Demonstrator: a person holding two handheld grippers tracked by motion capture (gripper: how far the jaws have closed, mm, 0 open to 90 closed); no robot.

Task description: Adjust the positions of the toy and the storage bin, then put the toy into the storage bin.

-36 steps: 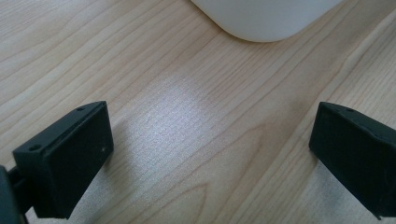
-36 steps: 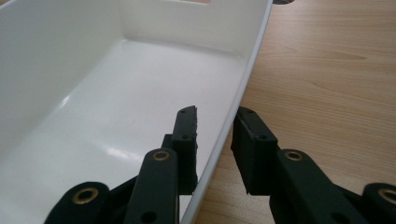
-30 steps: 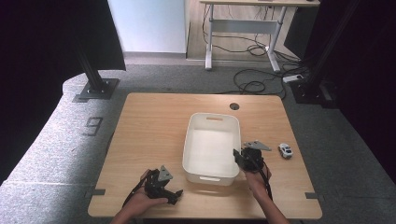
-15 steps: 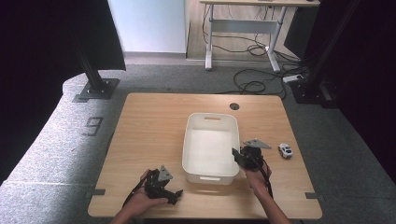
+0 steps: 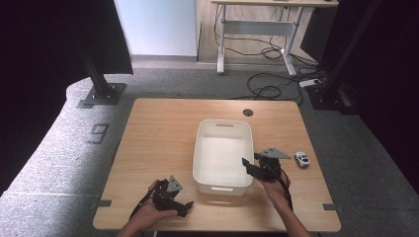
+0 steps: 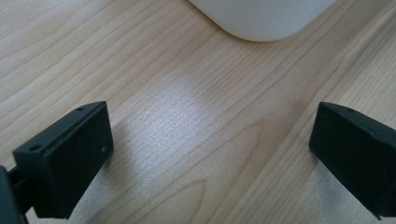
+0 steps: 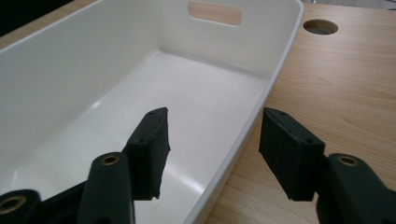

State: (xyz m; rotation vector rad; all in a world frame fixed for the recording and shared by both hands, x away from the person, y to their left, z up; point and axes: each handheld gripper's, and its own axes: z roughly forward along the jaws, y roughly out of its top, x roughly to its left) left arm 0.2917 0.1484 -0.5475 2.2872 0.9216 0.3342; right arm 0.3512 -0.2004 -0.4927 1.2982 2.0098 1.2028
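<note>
Astride bin (image 7: 261, 100) rim, right gripper (image 7: 212, 144) jaws just opened

A white plastic bin (image 5: 222, 155), oblong and empty, stands upright on the counter (image 5: 158, 133), right of centre, one short handled end near the front edge.

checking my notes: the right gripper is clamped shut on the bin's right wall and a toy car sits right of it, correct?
Not quite. The right gripper straddles the bin wall, but its jaws have just been opening and stand clear of it, as the right gripper view shows. The toy car does sit to its right.
</note>
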